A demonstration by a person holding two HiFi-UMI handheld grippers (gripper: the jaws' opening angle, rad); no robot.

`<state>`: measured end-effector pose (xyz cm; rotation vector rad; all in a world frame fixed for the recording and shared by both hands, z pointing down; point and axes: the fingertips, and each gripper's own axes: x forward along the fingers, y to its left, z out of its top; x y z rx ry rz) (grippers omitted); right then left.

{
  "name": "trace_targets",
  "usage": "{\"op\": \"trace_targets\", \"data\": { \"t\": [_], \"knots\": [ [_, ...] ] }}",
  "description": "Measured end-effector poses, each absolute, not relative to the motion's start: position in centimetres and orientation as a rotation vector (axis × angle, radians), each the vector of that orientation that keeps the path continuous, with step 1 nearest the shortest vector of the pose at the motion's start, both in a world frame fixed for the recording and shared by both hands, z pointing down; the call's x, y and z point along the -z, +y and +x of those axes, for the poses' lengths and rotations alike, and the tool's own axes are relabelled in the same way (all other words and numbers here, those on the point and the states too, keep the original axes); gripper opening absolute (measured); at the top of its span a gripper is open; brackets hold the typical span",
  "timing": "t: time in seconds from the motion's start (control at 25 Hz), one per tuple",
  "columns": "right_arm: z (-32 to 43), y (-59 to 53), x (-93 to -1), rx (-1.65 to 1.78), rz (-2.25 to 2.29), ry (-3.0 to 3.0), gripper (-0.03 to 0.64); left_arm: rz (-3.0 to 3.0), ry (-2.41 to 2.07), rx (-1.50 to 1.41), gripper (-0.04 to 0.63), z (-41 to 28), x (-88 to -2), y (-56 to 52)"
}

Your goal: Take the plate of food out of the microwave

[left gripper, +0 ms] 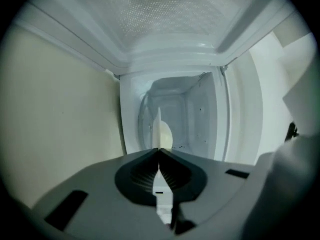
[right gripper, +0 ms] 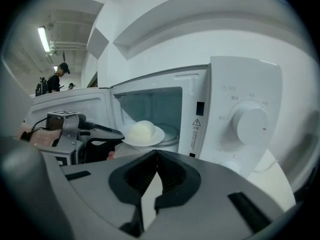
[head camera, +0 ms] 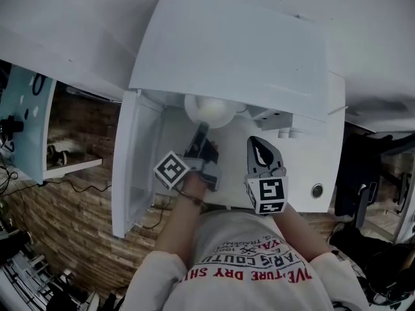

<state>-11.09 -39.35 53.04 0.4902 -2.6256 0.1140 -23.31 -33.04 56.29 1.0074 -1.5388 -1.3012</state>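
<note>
Left tool pinches the plate rim at the microwave mouth, seemingly to draw it out level; right tool pressed together, empty, held clear.

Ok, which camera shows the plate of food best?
The right gripper view: the plate and its pale dome of food show clearly, side-on. The head view shows it from above; the left gripper view only edge-on.
</note>
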Motion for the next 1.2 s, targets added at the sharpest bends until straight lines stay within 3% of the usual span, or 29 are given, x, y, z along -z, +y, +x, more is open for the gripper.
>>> {"op": "trace_targets", "data": {
  "t": [1.2],
  "knots": [
    [-7.4, -34.8, -43.8, -0.07, 0.832, -2.764, 0.011, 1.359, -1.3, 1.254, 0.012, -16.0, -41.6, -23.9]
  ]
}}
